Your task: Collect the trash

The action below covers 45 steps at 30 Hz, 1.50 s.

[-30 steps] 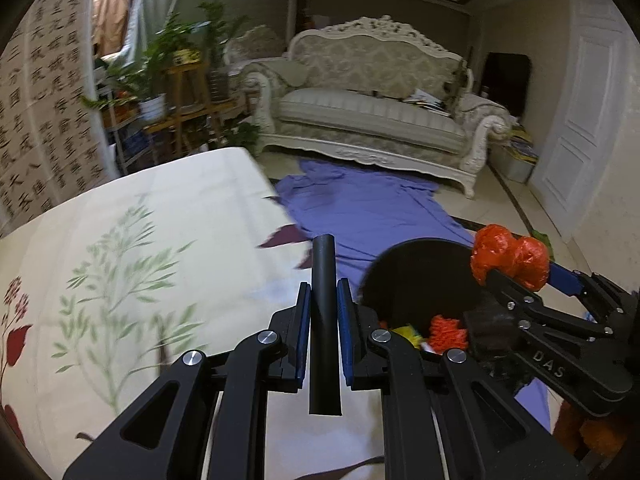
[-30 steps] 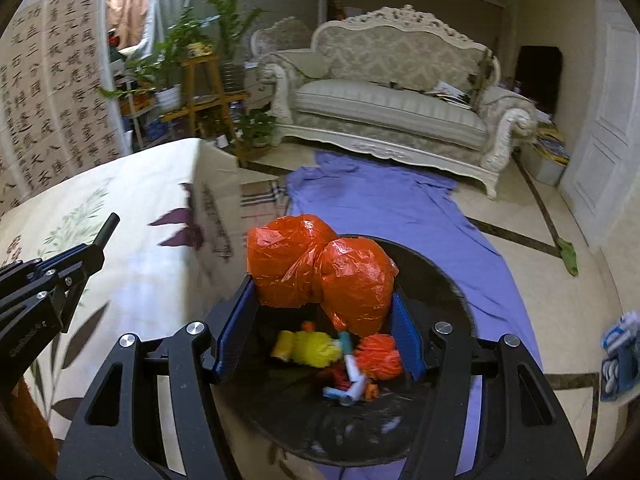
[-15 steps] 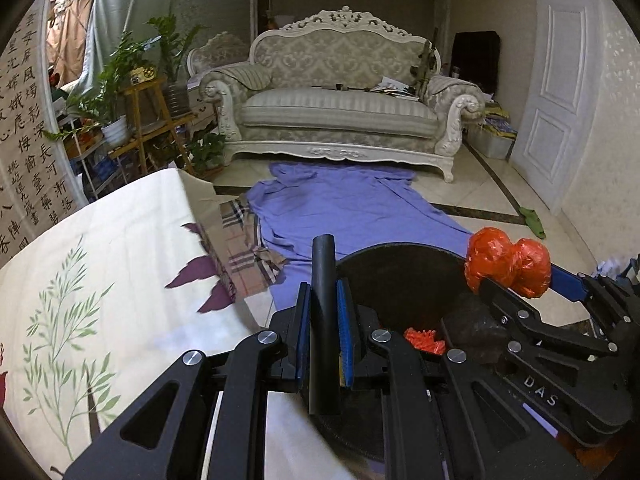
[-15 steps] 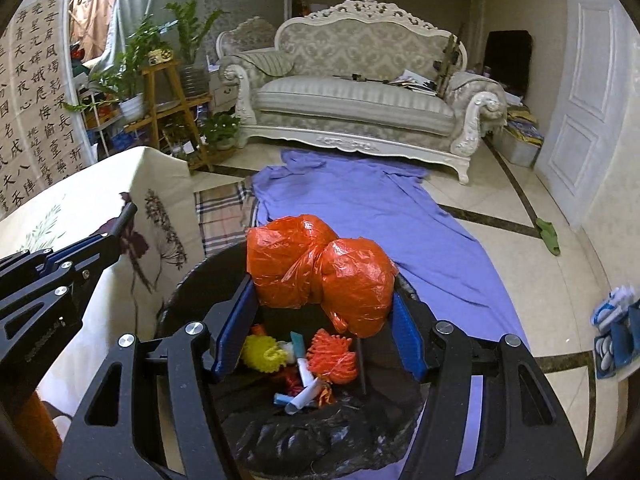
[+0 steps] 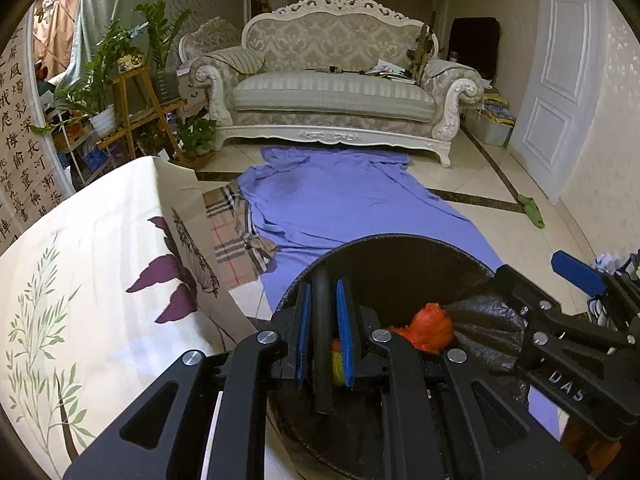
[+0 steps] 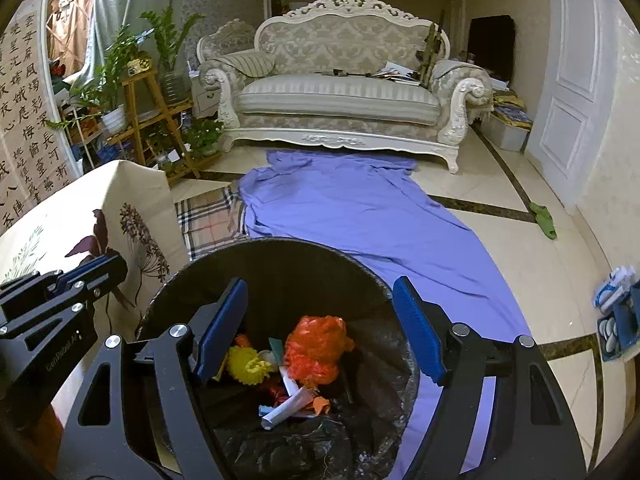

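A black bin (image 6: 280, 256) with a black liner stands on the floor below both grippers; it also shows in the left wrist view (image 5: 400, 248). An orange plastic bag (image 6: 318, 344) lies inside it among a yellow ball (image 6: 248, 366), paper scraps and other small trash. My right gripper (image 6: 320, 328) is open and empty just above the bin's mouth. My left gripper (image 5: 323, 320) is shut on a black tube (image 5: 322, 340) and holds it over the bin's left rim.
A table with a cream floral cloth (image 5: 80, 260) is at the left. A purple sheet (image 6: 360, 216) and a plaid cloth (image 6: 204, 216) lie on the tiled floor. An ornate sofa (image 6: 340, 92) stands at the back, plant shelves (image 6: 140, 92) at back left, a white door (image 6: 572, 92) at right.
My right gripper has opened and the orange bag has dropped into the bin. Both grippers have moved right, off the table and over the bin. The left still holds the black tube.
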Motion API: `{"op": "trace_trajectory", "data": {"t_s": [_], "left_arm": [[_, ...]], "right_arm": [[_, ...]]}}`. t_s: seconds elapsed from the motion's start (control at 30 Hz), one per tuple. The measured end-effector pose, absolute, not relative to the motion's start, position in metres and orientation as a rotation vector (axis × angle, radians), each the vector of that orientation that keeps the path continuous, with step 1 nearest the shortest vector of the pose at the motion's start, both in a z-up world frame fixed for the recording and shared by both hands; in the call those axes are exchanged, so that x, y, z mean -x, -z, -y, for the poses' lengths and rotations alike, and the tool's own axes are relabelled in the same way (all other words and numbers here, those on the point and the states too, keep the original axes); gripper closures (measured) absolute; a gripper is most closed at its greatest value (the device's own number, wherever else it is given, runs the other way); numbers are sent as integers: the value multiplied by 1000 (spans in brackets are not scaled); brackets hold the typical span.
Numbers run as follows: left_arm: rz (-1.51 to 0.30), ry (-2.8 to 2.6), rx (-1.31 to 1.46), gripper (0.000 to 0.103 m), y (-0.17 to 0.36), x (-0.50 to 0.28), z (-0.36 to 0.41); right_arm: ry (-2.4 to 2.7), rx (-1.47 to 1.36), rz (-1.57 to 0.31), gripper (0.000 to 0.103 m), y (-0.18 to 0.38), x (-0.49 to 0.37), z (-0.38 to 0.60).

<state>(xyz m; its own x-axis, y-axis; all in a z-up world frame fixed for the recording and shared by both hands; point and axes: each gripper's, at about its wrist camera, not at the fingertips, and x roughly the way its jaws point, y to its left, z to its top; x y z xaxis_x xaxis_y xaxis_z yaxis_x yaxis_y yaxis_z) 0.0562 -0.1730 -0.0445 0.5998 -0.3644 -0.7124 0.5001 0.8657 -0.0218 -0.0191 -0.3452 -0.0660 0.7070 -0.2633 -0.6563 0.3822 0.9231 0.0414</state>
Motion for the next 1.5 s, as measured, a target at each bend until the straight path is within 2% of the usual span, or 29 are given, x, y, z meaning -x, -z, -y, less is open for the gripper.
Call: {"op": "trace_trajectory", "data": {"t_s": [0.23,0.4,0.5,0.63,0.8,1.27,1.5], "left_arm": [[-787,505,-188,68,47,-55,180],[-774,494,-181,43,46,-54,180],[-760,473,-171,33,44,-54,176],[-745,451,-162,28,41,-53,171],[-737,438,-155,23,40,-50,164],[-690,393,-142,19,27,-26,129],[-659,381,-146,18,18,-9,114]], "right_arm": [[388,-194,-707,29,68,23,353],[396,-201,-709,29,70,25,355],[396,-200,-709,28,70,25,355],[393,-203,-707,24,70,27,356],[376,-219,-714,23,72,31,356],[381,-210,-694,12,58,55,327],[383,-191,-686,10,51,69,312]]}}
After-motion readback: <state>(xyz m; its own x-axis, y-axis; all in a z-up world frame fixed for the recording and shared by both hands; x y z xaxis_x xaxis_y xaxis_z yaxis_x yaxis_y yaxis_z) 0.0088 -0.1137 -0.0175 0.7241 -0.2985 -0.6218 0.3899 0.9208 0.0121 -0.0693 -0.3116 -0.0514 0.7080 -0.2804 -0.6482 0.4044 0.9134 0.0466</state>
